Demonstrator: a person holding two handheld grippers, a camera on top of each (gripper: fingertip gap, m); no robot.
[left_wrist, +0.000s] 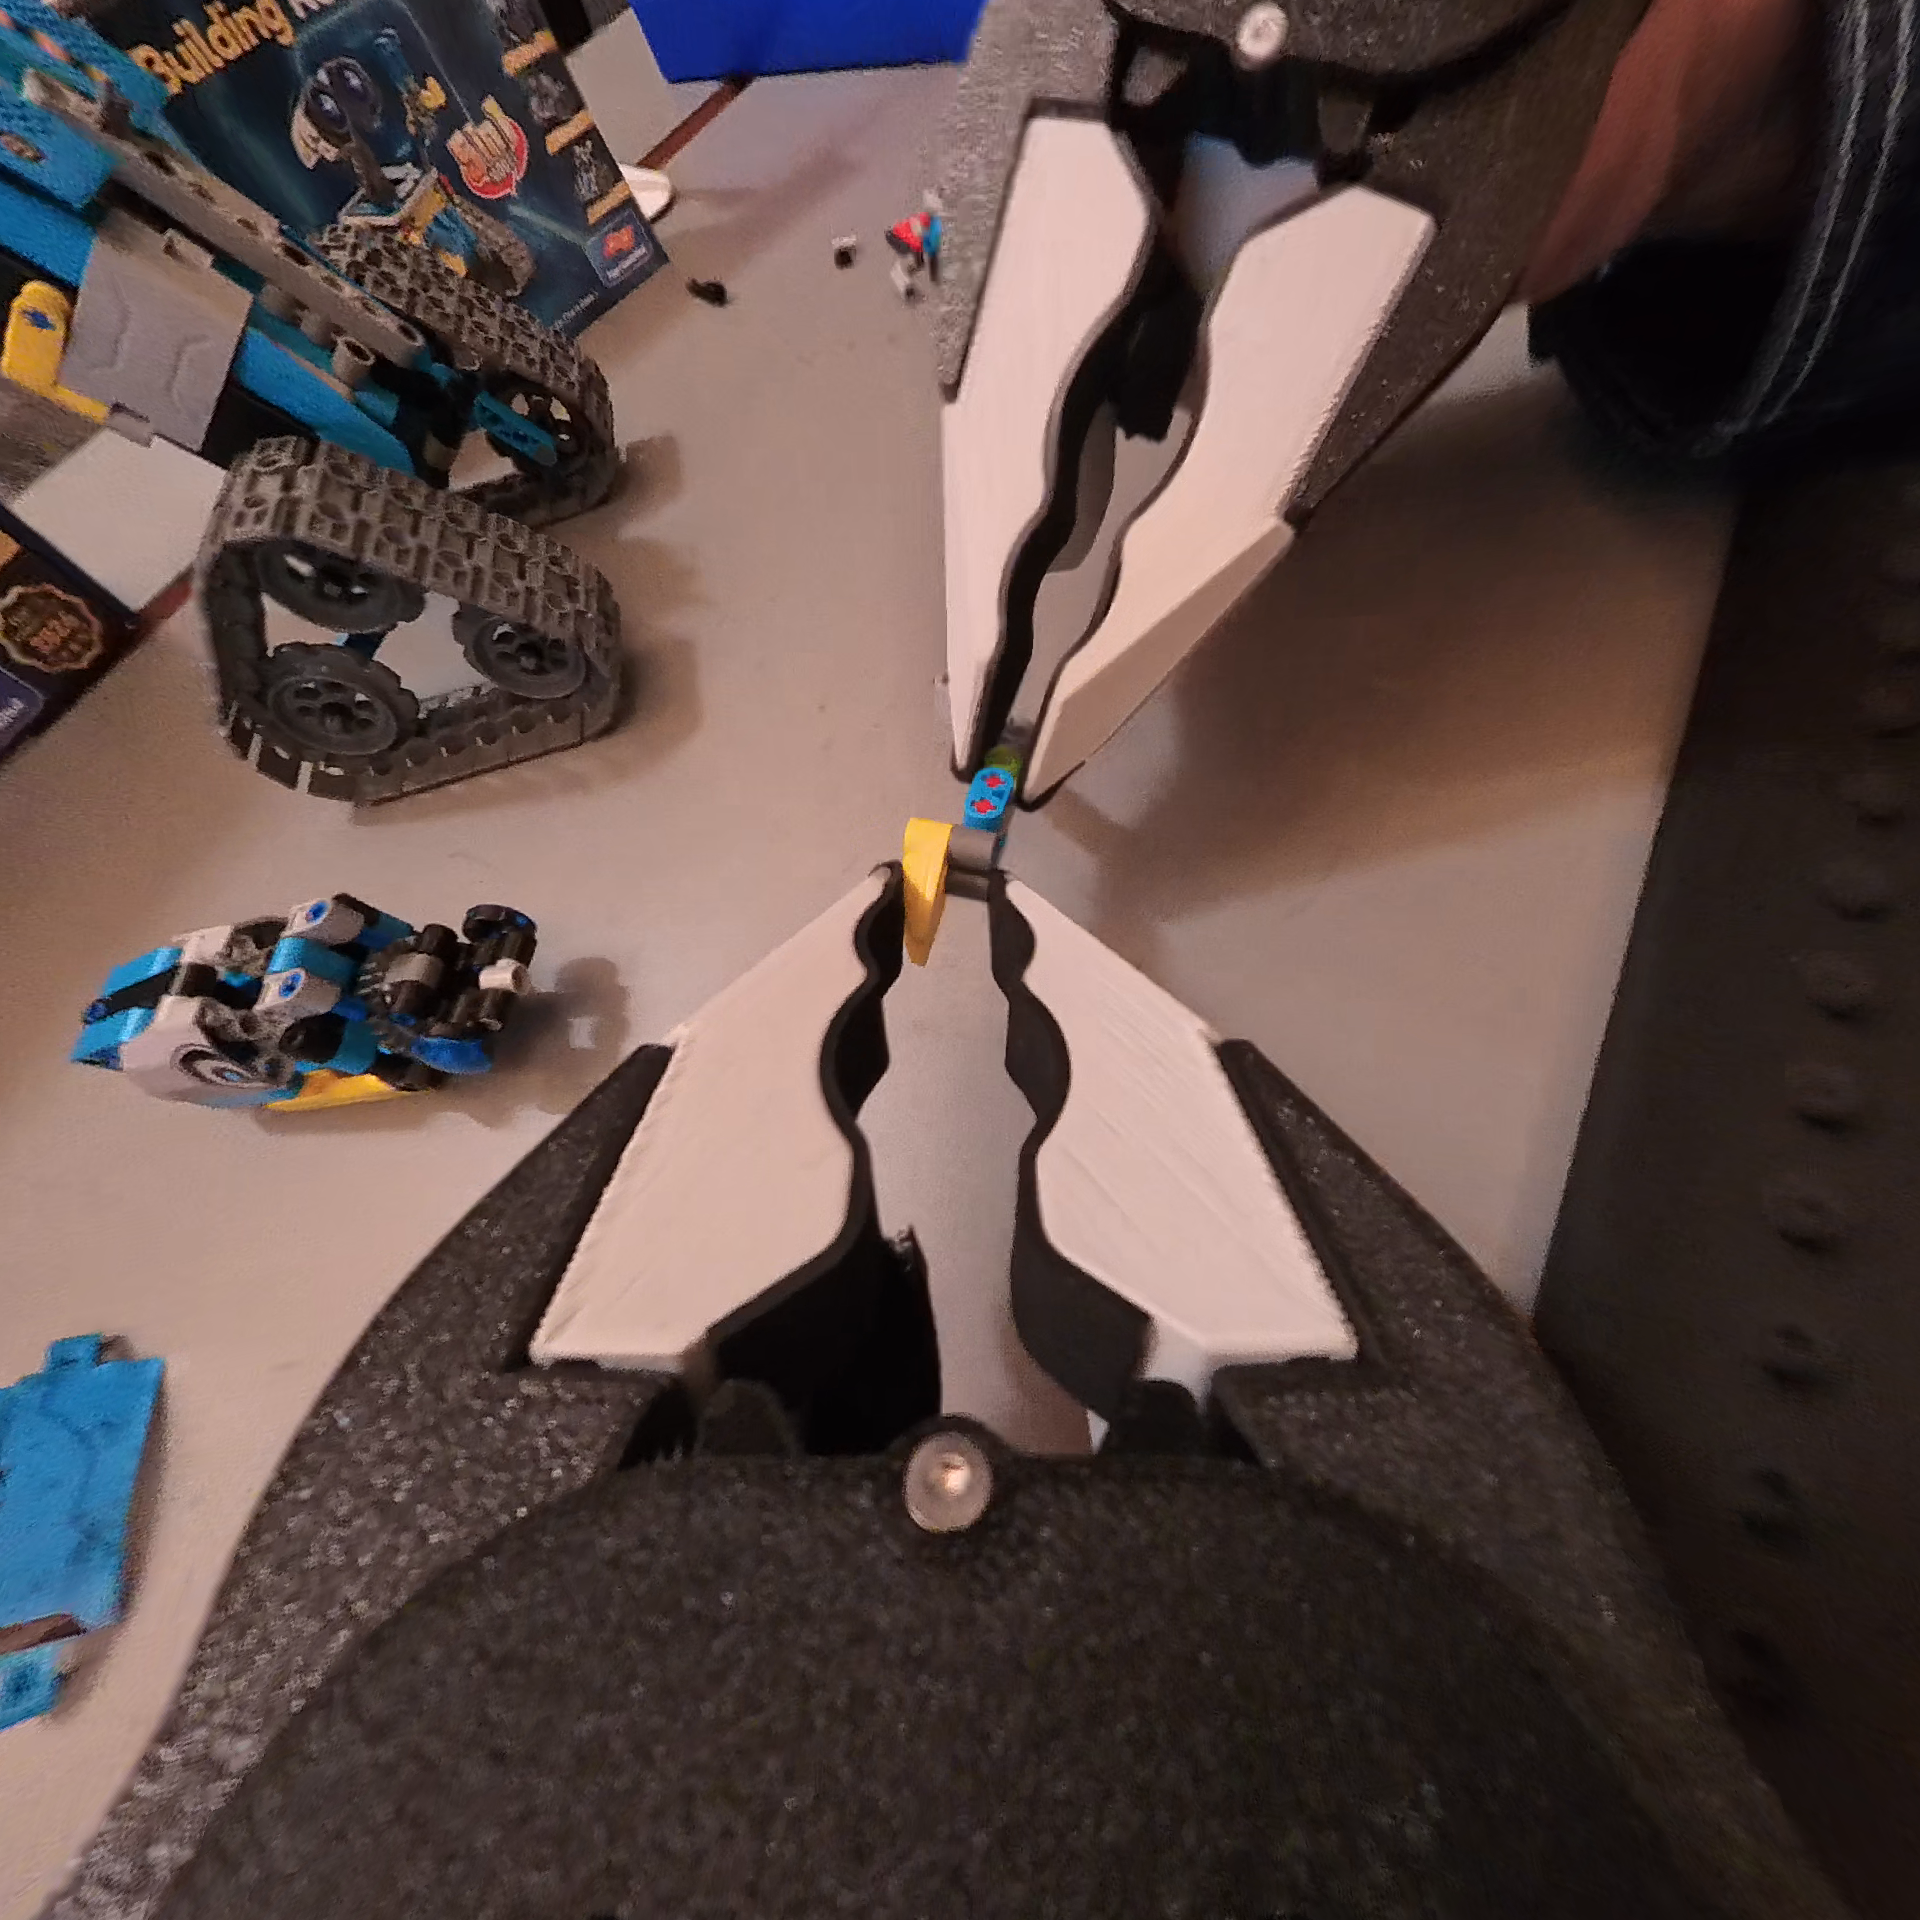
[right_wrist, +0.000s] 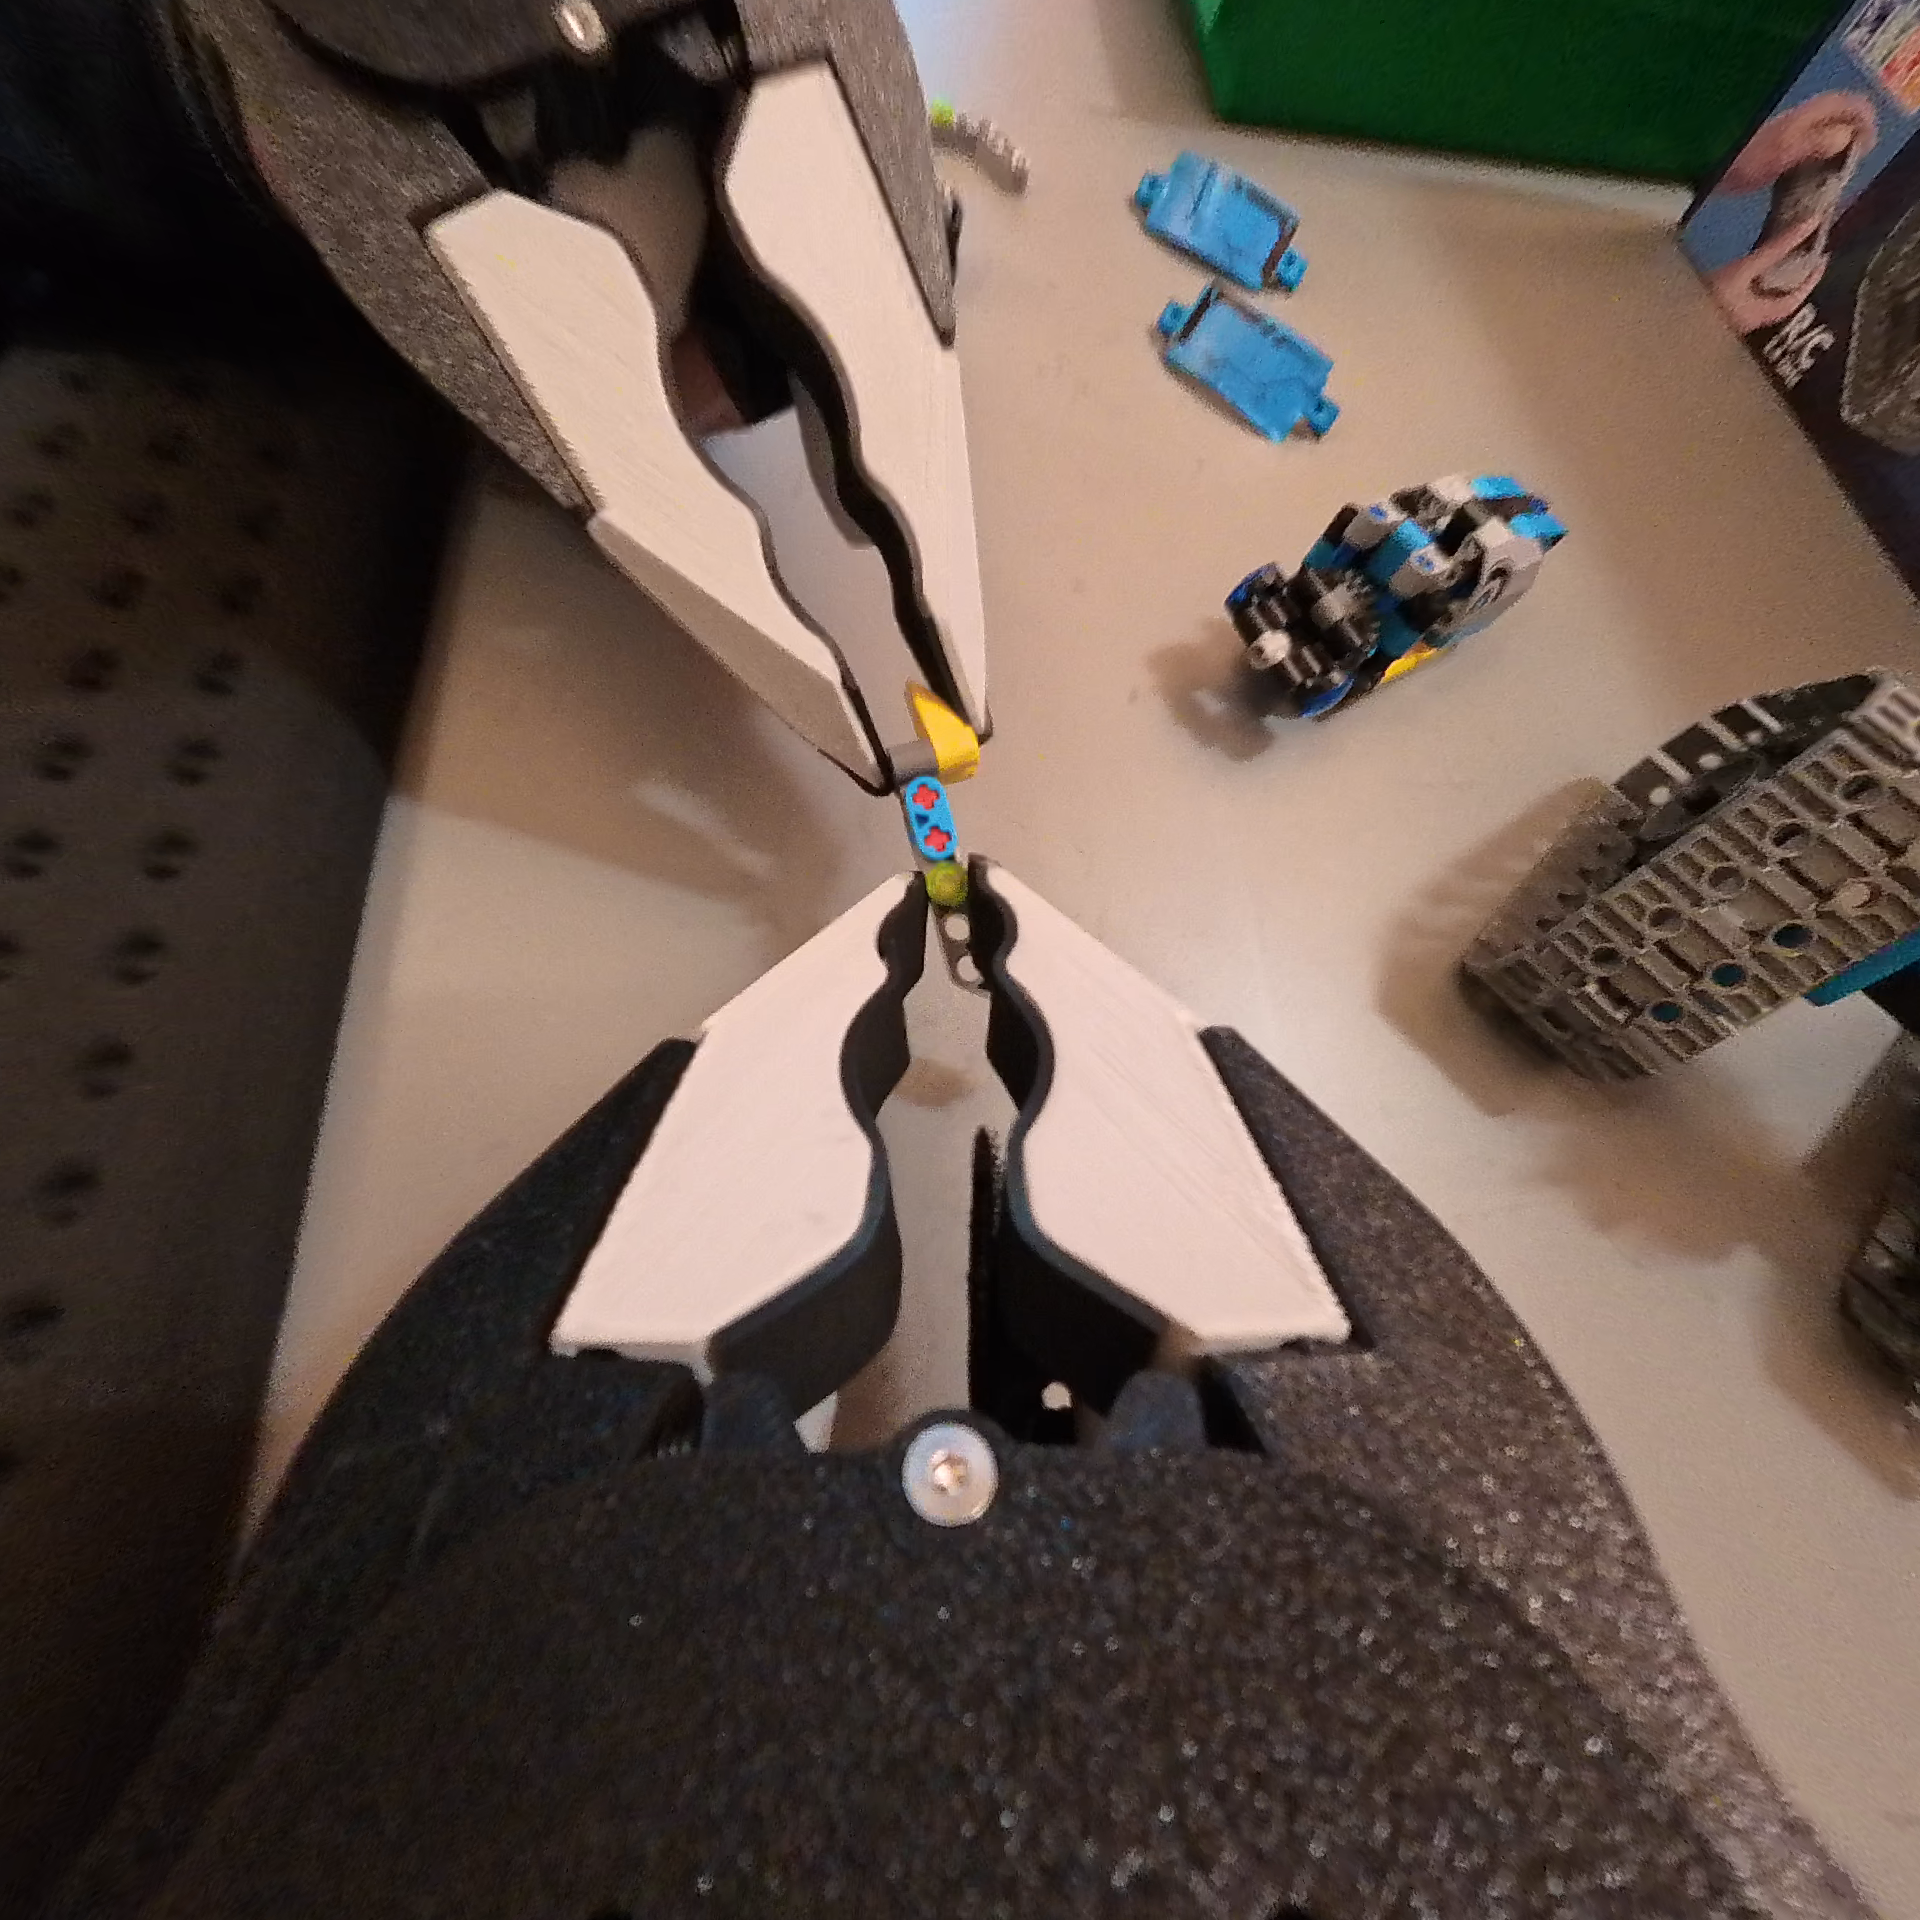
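A small toy-brick assembly hangs between my two grippers above the grey table (left_wrist: 779, 520). It has a yellow wedge (left_wrist: 922, 883), a blue connector (left_wrist: 987, 805) with red pins, a green pin (right_wrist: 945, 883) and a grey holed beam (right_wrist: 961, 940). My left gripper (left_wrist: 943, 878) is shut on the yellow wedge end. My right gripper (right_wrist: 948, 878) is shut on the grey beam end. Each gripper shows in the other's view, coming in from the top: the right gripper (left_wrist: 1000, 779) and the left gripper (right_wrist: 930, 753). Tip faces tip.
A tracked toy vehicle (left_wrist: 416, 582) and a printed box (left_wrist: 416, 135) stand at the left. A small blue-black sub-assembly (left_wrist: 312, 997), blue panels (right_wrist: 1247, 364) and loose bits (left_wrist: 914, 244) lie on the table. A green box (right_wrist: 1507, 73) stands far off. A dark perforated surface (left_wrist: 1787, 1143) borders the table edge. Less than 4 cm separates the two grippers' tips.
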